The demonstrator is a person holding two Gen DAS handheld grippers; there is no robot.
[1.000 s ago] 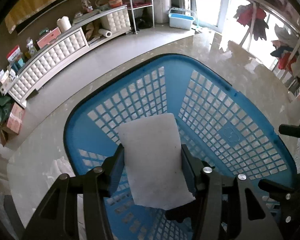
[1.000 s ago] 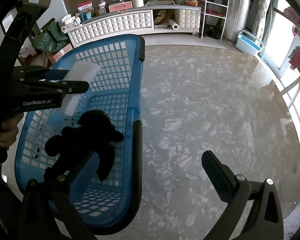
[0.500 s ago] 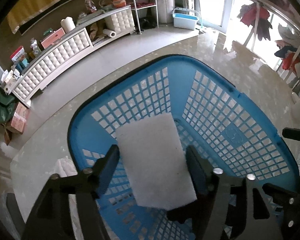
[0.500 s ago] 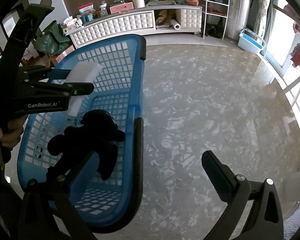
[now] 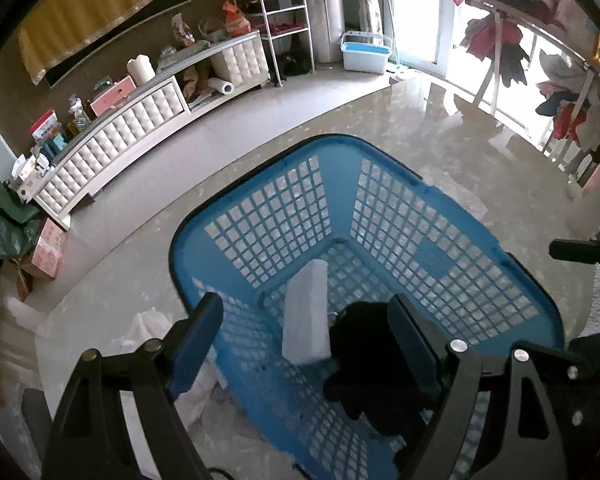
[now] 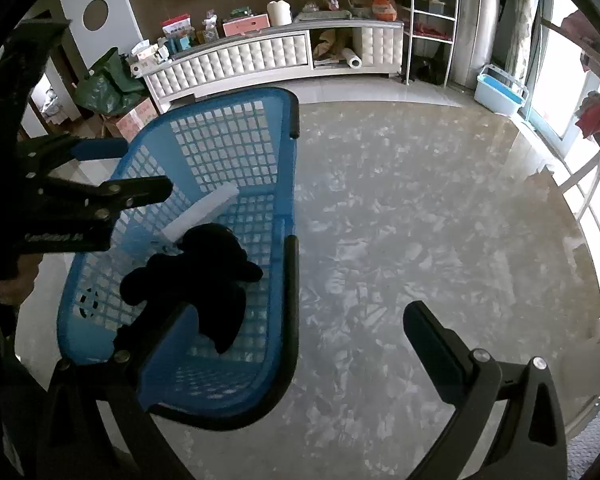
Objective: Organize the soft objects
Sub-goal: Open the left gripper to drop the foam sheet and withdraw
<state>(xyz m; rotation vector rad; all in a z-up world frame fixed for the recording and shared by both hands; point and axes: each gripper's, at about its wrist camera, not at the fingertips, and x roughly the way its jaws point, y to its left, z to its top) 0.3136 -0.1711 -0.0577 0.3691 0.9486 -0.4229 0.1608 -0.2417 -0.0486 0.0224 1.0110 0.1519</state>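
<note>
Left gripper (image 5: pixel 306 344) is hanging wide above the blue basket (image 5: pixel 480 240), its jaws having just been opening, nothing between them. Below, one white foam pad (image 5: pixel 306 316) is leaning on the basket's floor beside one black plush toy (image 6: pixel 204 268); both look light and squashy, best pinched mid-body. Right gripper (image 6: pixel 296 344) is gaping empty beside the basket's right rim.

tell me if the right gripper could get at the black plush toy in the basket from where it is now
Probably yes. The right gripper is open and empty beside the blue basket, whose top is uncovered. The black plush toy lies on top; only the white foam block leans nearby, and the basket's near rim must be cleared.
</note>
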